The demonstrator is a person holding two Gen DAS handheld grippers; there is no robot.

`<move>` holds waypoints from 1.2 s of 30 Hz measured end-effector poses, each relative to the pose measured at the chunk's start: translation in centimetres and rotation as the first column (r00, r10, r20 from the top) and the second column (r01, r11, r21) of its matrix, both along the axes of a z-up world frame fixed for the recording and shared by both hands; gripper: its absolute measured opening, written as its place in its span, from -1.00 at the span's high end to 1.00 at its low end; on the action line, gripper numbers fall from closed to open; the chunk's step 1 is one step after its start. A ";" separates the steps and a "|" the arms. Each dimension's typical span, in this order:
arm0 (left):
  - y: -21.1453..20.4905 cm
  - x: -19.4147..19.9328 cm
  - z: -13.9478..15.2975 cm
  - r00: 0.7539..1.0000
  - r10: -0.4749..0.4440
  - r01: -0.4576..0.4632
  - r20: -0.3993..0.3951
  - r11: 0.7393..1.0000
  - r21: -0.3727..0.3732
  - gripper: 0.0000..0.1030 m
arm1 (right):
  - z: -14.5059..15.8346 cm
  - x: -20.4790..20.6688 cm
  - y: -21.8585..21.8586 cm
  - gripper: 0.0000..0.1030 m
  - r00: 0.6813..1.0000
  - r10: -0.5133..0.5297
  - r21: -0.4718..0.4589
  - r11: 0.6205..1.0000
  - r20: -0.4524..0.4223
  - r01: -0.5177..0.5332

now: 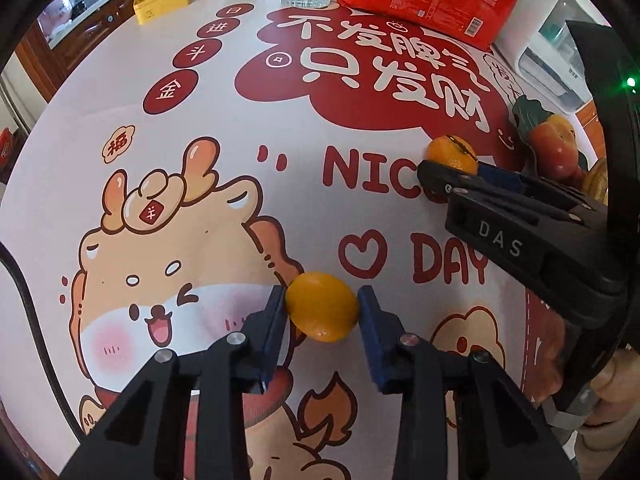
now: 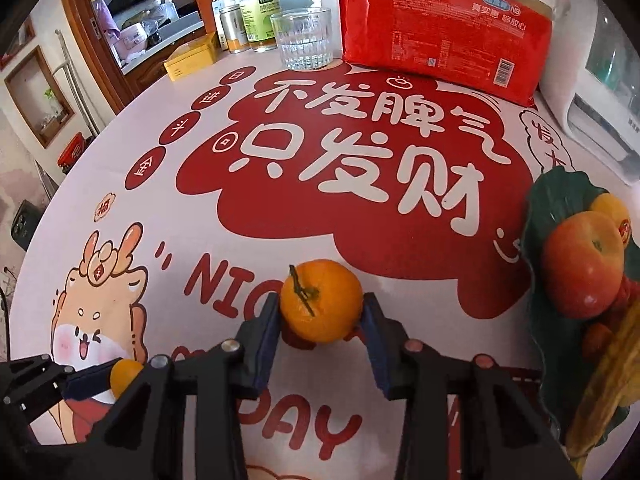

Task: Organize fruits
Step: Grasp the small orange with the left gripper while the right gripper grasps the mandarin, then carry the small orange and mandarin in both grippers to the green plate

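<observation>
My left gripper [image 1: 322, 306] is shut on a small smooth orange [image 1: 322, 306], its blue pads pressed on both sides, just above the printed tablecloth. My right gripper [image 2: 320, 312] is shut on a stemmed orange [image 2: 320, 300]; it also shows in the left wrist view [image 1: 452, 154], to the right and farther away. A dark green leaf-shaped plate [image 2: 548, 208] at the right holds a red apple [image 2: 584, 264], another orange [image 2: 608, 208] and other fruit. The left gripper and its orange [image 2: 124, 374] show at lower left in the right wrist view.
At the table's far edge stand a red packet of paper cups [image 2: 444, 28], a glass tumbler [image 2: 304, 38], bottles [image 2: 260, 4] and a yellow tin [image 2: 192, 60]. A white appliance [image 2: 600, 100] sits at the far right. The cartoon tablecloth [image 2: 360, 160] covers the table.
</observation>
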State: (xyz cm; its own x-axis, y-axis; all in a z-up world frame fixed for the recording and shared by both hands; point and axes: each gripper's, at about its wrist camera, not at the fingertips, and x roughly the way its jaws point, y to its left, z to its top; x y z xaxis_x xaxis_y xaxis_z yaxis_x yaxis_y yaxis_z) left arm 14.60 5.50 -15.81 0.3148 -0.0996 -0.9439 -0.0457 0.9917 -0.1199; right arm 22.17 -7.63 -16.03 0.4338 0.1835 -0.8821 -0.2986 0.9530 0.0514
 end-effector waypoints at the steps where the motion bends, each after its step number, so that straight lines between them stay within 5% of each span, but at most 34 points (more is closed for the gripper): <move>1: 0.0 0.0 0.0 1.000 0.000 0.000 0.000 1.000 -0.001 0.34 | 0.0 0.0 0.0 0.23 1.000 0.000 0.001 1.000 -0.002 0.000; 22: -0.4 -2.5 2.5 0.998 -0.014 0.013 0.054 1.000 0.017 0.35 | 4.0 -5.2 -1.6 0.24 0.998 -0.009 -0.004 1.000 0.066 0.009; 36: -3.7 -4.5 5.0 0.992 -0.067 0.064 0.103 0.998 0.029 0.35 | 6.4 -11.5 -7.1 0.24 0.994 -0.086 0.004 0.996 0.069 0.086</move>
